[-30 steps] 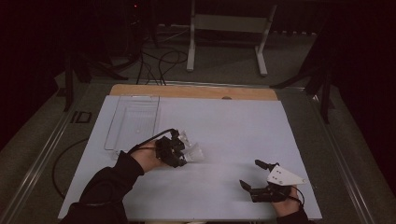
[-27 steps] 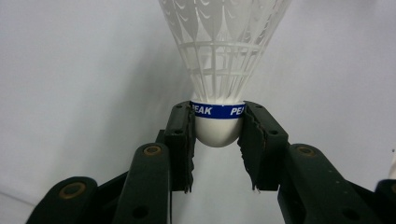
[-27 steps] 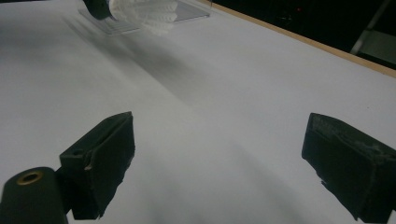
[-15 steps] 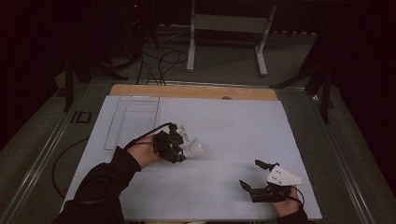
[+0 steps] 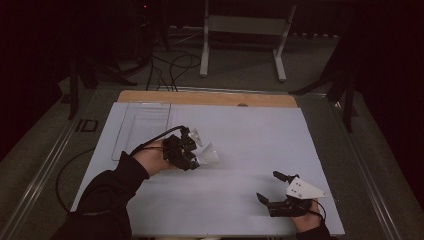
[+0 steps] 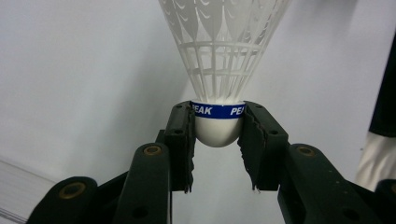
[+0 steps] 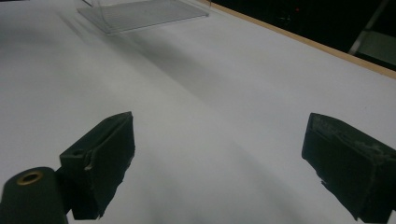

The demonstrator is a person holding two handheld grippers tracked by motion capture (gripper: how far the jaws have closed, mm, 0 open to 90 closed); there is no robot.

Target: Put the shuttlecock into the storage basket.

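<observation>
Shuttlecock [image 6: 217, 122] pinched by cork base in my left claw [image 6: 217, 135], feathers kept free. Right claw [image 7: 219, 154] gapes empty over table [image 7: 196, 93], idle.

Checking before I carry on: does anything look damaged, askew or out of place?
Only wear: the right gripper's pads look chipped and ragged at the edges. The left gripper holds the shuttlecock squarely by its cork, skirt intact. The clear tray lies flat on the table.
</observation>
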